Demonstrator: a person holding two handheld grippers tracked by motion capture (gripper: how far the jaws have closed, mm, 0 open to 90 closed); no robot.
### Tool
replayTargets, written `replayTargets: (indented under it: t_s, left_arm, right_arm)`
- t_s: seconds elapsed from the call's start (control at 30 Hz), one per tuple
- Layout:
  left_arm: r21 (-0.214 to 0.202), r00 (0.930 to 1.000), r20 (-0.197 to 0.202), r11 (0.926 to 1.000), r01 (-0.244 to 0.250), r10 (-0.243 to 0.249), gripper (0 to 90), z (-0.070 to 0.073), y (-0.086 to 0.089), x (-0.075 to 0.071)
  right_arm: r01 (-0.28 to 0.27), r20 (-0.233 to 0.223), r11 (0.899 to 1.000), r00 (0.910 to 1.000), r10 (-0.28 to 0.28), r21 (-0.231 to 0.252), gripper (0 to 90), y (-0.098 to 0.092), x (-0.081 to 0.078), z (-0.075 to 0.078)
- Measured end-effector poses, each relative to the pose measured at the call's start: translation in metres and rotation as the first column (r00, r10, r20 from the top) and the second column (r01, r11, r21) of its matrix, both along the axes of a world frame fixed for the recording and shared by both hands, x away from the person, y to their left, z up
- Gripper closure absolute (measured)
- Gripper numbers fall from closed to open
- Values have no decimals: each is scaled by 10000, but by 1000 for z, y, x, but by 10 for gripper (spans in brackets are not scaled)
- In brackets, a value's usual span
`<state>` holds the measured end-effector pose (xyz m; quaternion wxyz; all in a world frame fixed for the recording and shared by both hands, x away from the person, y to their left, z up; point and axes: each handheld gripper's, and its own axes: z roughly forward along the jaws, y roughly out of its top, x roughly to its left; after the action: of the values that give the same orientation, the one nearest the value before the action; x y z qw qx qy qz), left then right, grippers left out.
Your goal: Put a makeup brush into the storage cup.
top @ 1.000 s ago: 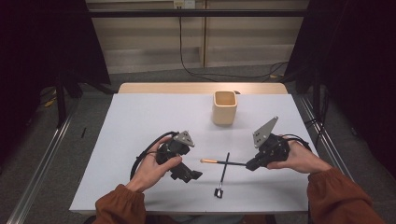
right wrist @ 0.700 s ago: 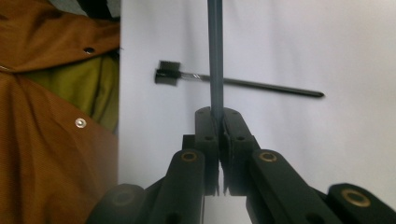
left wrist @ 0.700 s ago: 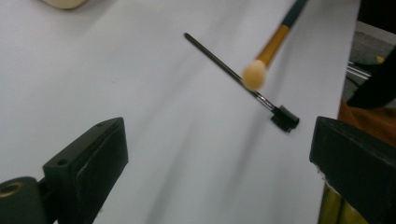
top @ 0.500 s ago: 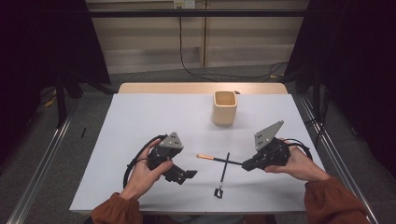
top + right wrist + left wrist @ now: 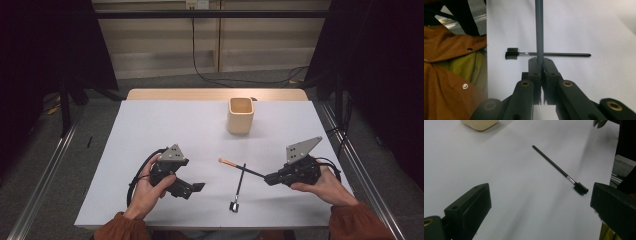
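My right gripper is shut on the thin handle of a brush whose orange tip points left, just above the white table. A black comb-headed brush lies flat on the table under and in front of that tip. My left gripper hovers low at the left of it, jaws wide open and nothing between them. A beige cup stands upright farther back.
A person's hands and rust-coloured sleeves come in over the table's near edge. A wooden strip borders the far edge. Metal rails and dark curtains flank the table on both sides.
Both hands have drawn back toward the near edge. The left gripper slid left, away from the lying brush; the right gripper moved right with the orange-tipped brush still in it.
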<state>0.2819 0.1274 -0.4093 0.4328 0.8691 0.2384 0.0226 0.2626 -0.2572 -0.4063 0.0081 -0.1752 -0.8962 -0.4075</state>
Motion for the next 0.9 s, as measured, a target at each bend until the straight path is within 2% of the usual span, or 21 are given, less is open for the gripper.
replayTargets:
  t_s: [0.1, 0.27, 0.37, 0.6, 0.67, 0.8, 0.9]
  left_arm:
    - [-153, 10000, 30, 9999, -12, 12, 32, -1, 0, -1]
    - [-135, 9999, 157, 9999, -24, 26, 33, -2, 2, -2]
    - [-318, 9996, 282, 9995, -26, 35, 31, 0, 3, -4]
    - [-318, 9993, 374, 9995, -61, 73, 30, -1, 3, -5]
    - [-268, 9996, 280, 9996, 47, -39, 31, -1, 2, -5]
    - [-253, 9995, 313, 9997, -38, 46, 32, -1, 2, -5]
    - [-271, 9992, 402, 9996, -48, 59, 31, -1, 4, -5]
  right_arm:
    - [43, 28, 10000, 10000, -43, 68, 863, 1, -2, -3]
    - [98, -21, 9978, 10000, -96, 656, 862, 0, -3, -6]
    - [191, -24, 9954, 9998, -189, 935, 862, 1, -3, -8]
    - [272, 366, 9806, 9987, -350, 1942, 862, 0, -6, -8]
    - [344, 402, 9785, 9982, -434, 2034, 862, 0, -6, -11]
    - [403, 395, 9726, 9979, -507, 2288, 862, 2, -7, -14]
    - [525, 413, 9638, 9970, -655, 2613, 862, 3, -6, -17]
